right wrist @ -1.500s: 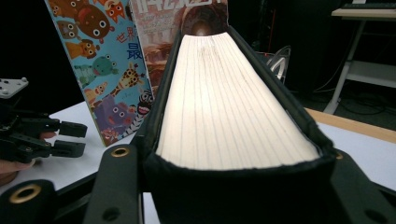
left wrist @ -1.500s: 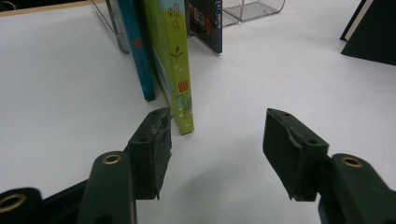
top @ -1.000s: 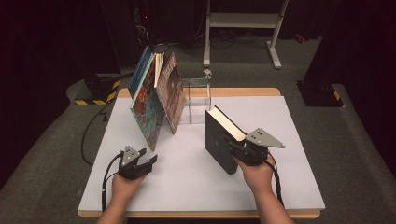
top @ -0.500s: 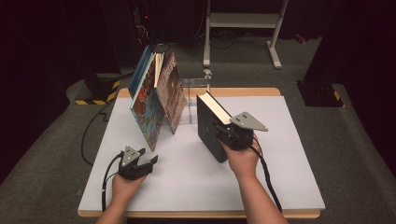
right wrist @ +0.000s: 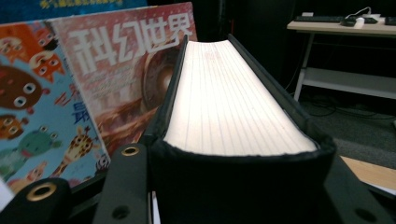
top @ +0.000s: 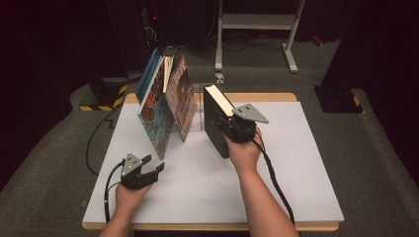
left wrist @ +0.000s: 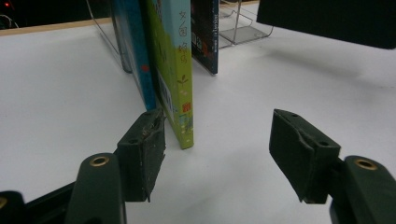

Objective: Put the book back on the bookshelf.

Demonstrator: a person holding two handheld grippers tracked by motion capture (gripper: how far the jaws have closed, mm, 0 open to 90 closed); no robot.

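right fingers (top: 232, 129) clamp black book (top: 215, 121) | left fingers (top: 155, 167) parted, just widened, empty | clear stand (top: 198, 116): leaning magazines (top: 163, 106)

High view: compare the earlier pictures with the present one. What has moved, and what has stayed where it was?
The right gripper, shut on the thick black book, has carried it upright across the white table toward the leaning picture books and the clear bookend. The left gripper, at the near left, has just been opening its fingers, with nothing between them. The leaning books and the bookend have not moved.
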